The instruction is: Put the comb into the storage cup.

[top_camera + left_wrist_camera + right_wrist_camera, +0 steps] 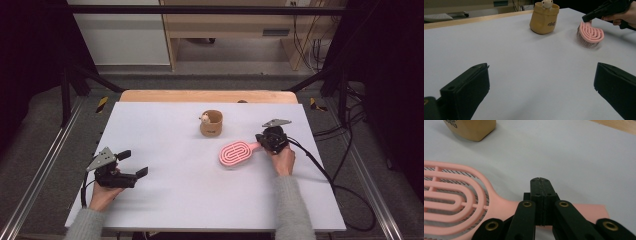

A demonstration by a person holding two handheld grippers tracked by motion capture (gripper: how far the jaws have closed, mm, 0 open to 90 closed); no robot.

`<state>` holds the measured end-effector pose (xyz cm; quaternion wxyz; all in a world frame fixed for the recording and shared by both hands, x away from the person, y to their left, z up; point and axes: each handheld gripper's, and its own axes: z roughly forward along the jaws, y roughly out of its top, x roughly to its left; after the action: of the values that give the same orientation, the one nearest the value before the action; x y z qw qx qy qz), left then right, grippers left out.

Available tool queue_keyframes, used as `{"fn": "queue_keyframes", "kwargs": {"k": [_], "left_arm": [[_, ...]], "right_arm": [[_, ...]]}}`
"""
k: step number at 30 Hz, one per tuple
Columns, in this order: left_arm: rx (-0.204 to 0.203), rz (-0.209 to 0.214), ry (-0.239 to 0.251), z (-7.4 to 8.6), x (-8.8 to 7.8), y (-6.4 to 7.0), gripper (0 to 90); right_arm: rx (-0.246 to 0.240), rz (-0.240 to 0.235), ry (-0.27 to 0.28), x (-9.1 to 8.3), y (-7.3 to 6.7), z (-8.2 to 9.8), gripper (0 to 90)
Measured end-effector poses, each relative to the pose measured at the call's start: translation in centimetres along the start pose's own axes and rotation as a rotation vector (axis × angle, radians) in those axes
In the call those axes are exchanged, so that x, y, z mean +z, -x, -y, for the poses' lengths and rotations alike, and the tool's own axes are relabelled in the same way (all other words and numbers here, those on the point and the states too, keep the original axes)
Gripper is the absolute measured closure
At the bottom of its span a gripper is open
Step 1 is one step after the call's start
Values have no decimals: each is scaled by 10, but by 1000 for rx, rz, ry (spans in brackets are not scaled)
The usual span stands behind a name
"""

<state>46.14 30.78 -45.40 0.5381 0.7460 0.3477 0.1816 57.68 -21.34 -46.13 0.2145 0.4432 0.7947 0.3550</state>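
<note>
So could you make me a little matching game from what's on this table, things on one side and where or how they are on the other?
Things:
1. brush
2. cup
3. left gripper
4. right gripper

Descriptions:
A. jaws wide apart, nothing between them
B. tan, upright near the middle of the far side of the table, a small figure at its rim
C. pink, lying flat on the table
D. jaws shut together over the pink handle

Pairs: 1-C, 2-B, 3-A, 4-D

Lab, metal frame (65, 95), trailing cables (310, 45)
</note>
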Motion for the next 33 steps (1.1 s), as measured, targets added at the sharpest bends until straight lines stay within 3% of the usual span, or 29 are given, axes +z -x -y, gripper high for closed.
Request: {"fn": "queue_keyframes", "kwargs": {"k": [16, 33], "left_arm": [[2, 1, -4, 0, 1, 0, 0], [3, 0, -6, 0, 1, 1, 0]], "right_arm": [[-30, -12, -11, -16, -3, 8, 900], [-24, -18, -18, -26, -4, 17, 900]]}}
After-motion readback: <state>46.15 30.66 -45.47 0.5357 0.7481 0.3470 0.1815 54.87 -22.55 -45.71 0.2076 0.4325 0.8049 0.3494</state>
